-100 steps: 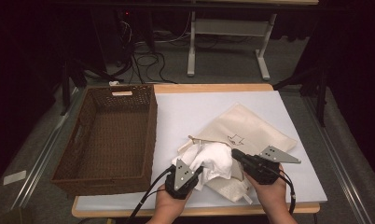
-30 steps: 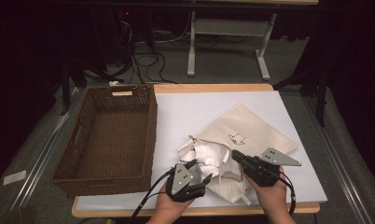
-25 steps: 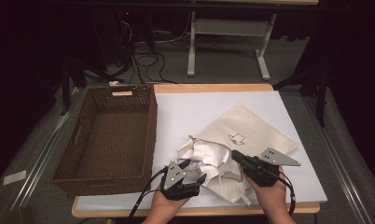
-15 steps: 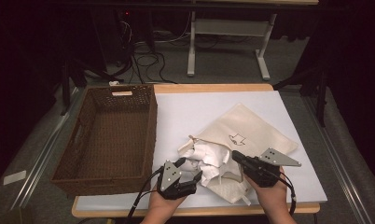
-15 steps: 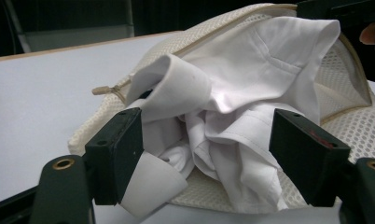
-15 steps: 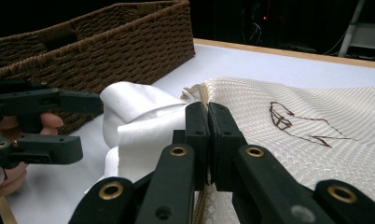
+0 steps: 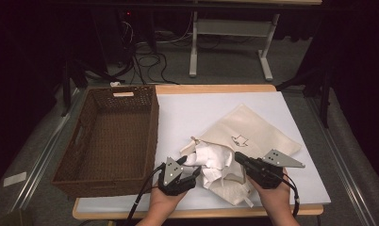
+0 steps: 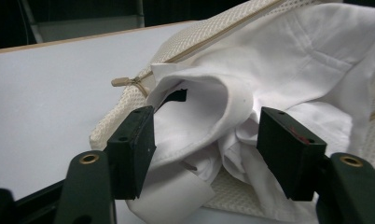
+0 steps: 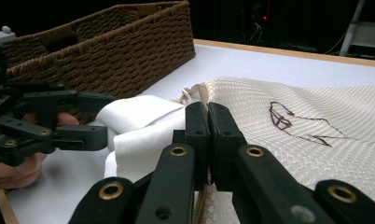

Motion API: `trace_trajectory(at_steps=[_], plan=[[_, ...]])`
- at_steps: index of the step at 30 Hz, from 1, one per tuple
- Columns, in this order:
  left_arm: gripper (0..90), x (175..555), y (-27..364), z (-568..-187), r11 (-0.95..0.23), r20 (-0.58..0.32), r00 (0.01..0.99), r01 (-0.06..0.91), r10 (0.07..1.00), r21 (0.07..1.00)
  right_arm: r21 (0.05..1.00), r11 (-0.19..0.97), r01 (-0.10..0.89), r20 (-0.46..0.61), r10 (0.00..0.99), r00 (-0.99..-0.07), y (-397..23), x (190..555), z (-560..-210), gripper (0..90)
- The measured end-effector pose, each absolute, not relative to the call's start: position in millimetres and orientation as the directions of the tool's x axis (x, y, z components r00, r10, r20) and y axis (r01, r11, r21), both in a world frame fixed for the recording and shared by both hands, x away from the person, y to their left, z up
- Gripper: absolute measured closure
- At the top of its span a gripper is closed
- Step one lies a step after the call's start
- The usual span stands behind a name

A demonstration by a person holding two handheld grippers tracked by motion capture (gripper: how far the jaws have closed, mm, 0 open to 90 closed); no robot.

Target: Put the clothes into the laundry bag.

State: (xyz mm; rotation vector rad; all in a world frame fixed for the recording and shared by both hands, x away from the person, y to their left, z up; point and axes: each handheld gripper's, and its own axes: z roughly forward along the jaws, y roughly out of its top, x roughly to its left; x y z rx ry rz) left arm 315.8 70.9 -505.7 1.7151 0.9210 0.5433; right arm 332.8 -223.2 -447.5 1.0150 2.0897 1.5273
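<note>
- At far left of the worktop [image 7: 192, 108]: one brown wicker basket [image 7: 113, 136], nothing visible inside it.
- Near the front edge, just right of the basket: left gripper [image 7: 191, 170], one of two grippers; jaws spread apart around a fold of white cloth [image 7: 211, 157], not clamped on it. In the left gripper view the cloth [image 8: 251, 93] bulges between the two pads.
- Centre: one white cloth, bunched, partly inside the mouth of one cream mesh bag [image 7: 253, 129]. The bag lies flat on the worktop, with a dark line drawing on its top face. Zipper pull [image 8: 122, 81] shows at the bag's open edge.
- Right: right gripper [image 7: 238, 157], jaws pressed together on the bag's edge by the opening; in the right gripper view the mesh bag [image 9: 316, 126] runs right up to the closed pads.
- Versus 3.3 s ago: left gripper has shifted left and lower, now angled toward the cloth from the basket side; right gripper holds about the same spot; more cloth looks bunched outside the bag mouth.
</note>
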Motion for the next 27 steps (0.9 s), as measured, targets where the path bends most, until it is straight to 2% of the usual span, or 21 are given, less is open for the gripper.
trace_trajectory(at_steps=[3, 5, 11, 15, 24, 27], plan=[[48.0, 318, 69, -508, -0.162, -0.079, 0.615, 0.326, 0.784, 0.931, 0.927, 0.159, 0.341, 0.124, 0.726, -0.677, -222, 333, -448, 88.2], [61.3, 319, 67, -509, -0.186, -0.078, 0.643, 0.332, 0.762, 0.925, 0.926, 0.163, 0.339, 0.121, 0.726, -0.677, -222, 333, -449, 88.2], [84.6, 319, 61, -511, -0.220, -0.066, 0.667, 0.336, 0.742, 0.916, 0.926, 0.164, 0.339, 0.119, 0.726, -0.677, -221, 333, -449, 88.2], [87.7, 317, 58, -510, -0.213, -0.081, 0.672, 0.343, 0.736, 0.915, 0.926, 0.161, 0.342, 0.123, 0.727, -0.676, -222, 333, -448, 88.2], [88.0, 308, 37, -504, -0.167, -0.133, 0.709, 0.336, 0.692, 0.927, 0.927, 0.156, 0.340, 0.127, 0.723, -0.679, -223, 335, -448, 88.3], [87.9, 307, 28, -505, -0.173, -0.126, 0.715, 0.330, 0.687, 0.928, 0.927, 0.159, 0.340, 0.125, 0.725, -0.677, -222, 335, -448, 88.3]])
